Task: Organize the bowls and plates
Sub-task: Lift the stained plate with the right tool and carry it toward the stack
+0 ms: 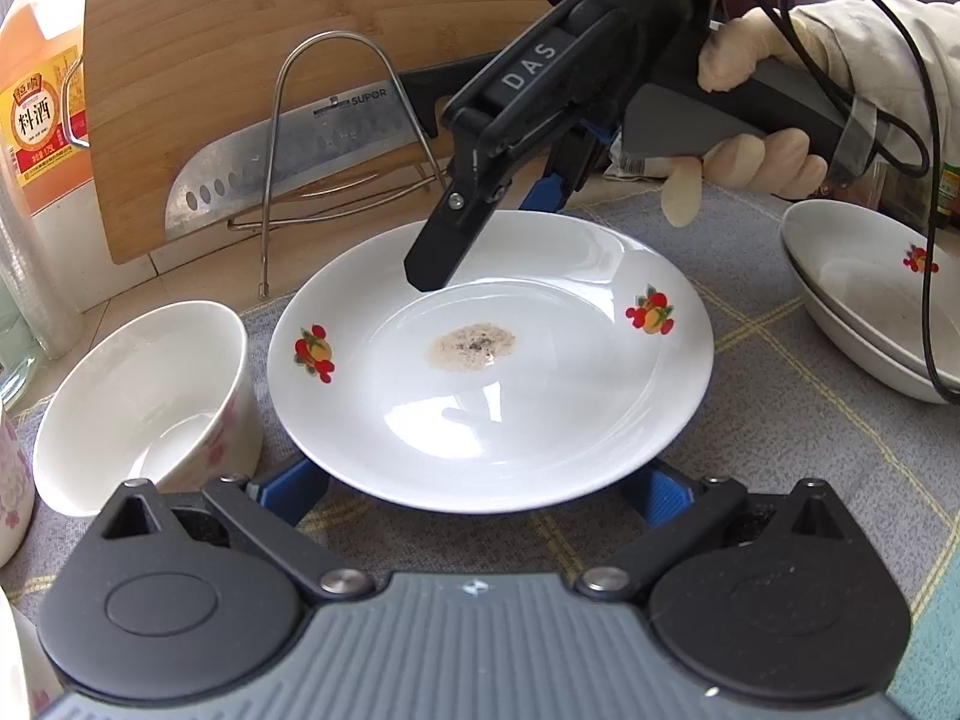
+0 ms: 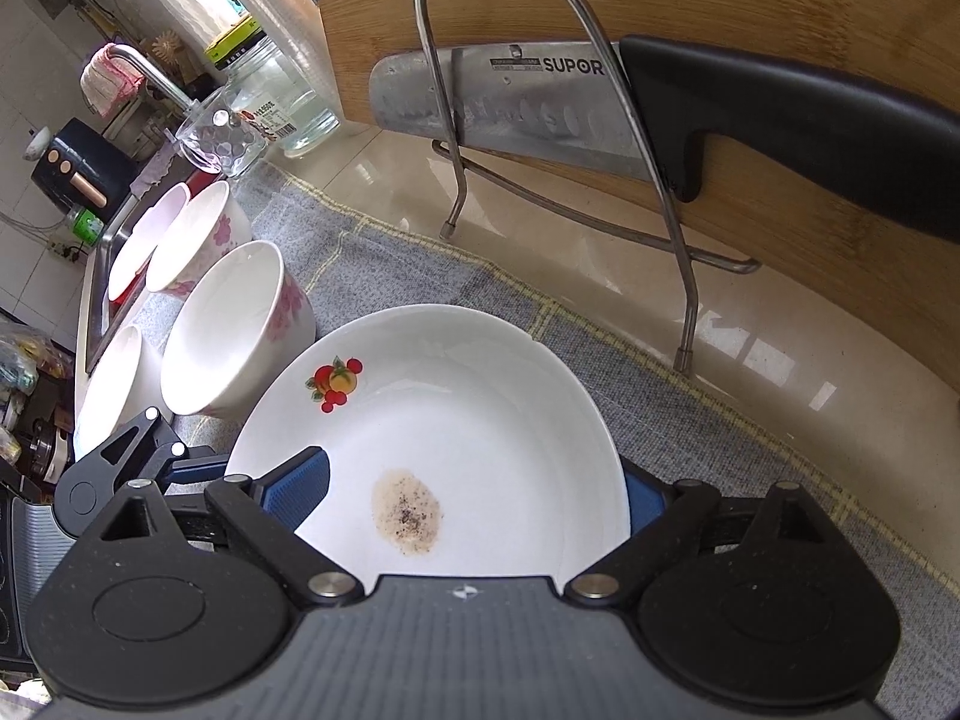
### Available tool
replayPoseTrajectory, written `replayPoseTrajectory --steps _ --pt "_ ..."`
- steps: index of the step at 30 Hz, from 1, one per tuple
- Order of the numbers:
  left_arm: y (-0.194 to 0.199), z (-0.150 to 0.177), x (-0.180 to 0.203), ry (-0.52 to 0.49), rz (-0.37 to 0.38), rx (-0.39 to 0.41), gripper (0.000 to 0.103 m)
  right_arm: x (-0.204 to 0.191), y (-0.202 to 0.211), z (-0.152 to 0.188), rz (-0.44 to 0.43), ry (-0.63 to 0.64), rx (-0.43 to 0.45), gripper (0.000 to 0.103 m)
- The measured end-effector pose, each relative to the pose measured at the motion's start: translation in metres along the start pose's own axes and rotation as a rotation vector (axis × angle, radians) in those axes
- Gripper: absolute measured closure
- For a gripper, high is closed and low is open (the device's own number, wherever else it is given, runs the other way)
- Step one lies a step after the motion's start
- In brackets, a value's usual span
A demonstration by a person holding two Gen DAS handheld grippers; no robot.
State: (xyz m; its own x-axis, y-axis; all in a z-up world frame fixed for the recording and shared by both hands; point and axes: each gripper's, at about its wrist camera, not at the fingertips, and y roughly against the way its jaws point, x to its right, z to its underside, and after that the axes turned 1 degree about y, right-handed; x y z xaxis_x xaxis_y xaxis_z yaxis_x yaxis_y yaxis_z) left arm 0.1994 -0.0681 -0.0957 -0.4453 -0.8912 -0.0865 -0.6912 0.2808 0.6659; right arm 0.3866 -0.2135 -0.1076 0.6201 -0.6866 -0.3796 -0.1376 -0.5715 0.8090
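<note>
Plate: a round white ceramic plate with fruit prints and a brown speckled stain [image 1: 489, 360] lies on a grey checked cloth [image 1: 780, 420], centre of the left wrist view, lower centre of the right wrist view [image 2: 468, 438].
Left gripper [image 1: 480, 495]: jaws spread wide; its blue pads [image 1: 294, 489] sit low at the plate's near rim, one on each side; whether they touch it I cannot tell.
Right gripper [image 2: 474, 492]: jaws spread across the plate, not pinching; one blue pad [image 2: 300, 483] lies over the plate's inside, the other beyond the rim.
Right hand: a gloved hand [image 1: 756, 114] grips the handle, upper right.
Bowl: a white bowl with pink flowers [image 1: 144, 402] stands just left of the plate.
Other dishes: stacked white fruit-print dishes [image 1: 864, 294] at the right edge.
Background: a wire rack [image 2: 600, 138] holds a steel knife with a black handle [image 2: 540, 108] against a bamboo board [image 1: 240, 60].
</note>
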Motion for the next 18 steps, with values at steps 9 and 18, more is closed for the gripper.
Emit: replayPoseTrajectory --steps 9,18 --pt "0.006 0.001 0.002 -0.006 -0.008 -0.001 0.001 0.001 0.002 0.002 -0.013 -0.028 0.009 0.004" --pt "0.006 0.001 -0.003 -0.026 0.040 -0.004 0.001 -0.006 0.004 0.014 0.002 -0.045 0.006 0.003"
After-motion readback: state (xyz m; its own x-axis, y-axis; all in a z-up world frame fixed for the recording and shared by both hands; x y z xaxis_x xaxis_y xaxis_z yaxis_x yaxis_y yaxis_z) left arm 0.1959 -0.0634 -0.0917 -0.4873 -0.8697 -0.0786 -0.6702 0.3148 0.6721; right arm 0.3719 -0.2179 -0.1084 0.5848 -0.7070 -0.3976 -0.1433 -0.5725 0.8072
